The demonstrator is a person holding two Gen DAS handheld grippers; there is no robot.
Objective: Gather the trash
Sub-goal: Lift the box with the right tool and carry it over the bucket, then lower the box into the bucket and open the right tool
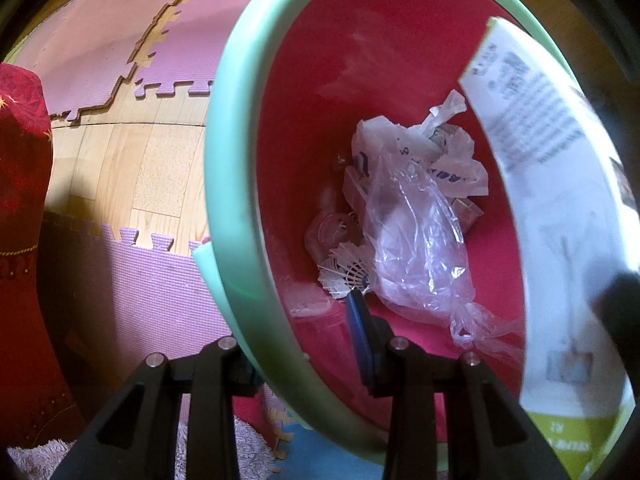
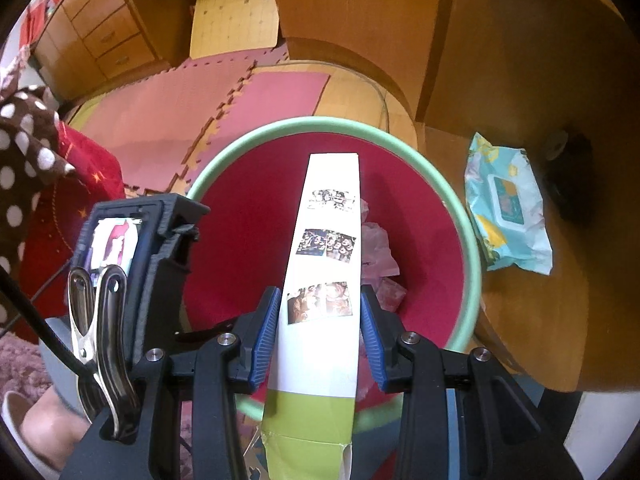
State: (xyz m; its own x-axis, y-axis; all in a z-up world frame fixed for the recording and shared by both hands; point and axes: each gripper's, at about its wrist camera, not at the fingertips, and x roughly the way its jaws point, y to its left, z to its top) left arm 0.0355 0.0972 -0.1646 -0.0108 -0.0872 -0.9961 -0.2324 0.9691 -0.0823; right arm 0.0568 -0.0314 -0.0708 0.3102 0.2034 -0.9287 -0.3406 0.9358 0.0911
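The right gripper clamps a flat, long white-and-green carton between its ribbed blue pads, its far end poised over the bin. The left gripper is closed on the thick, smooth mint-green rim of the round bin, one finger inside, one outside. Within its red interior lie crinkled clear plastic bags and a feathered shuttlecock. Beside the bin, a soft wet-wipes pack rests on a wooden surface.

Warm-lit room: wooden floor under pink interlocking foam mats, wooden drawers, wooden table.
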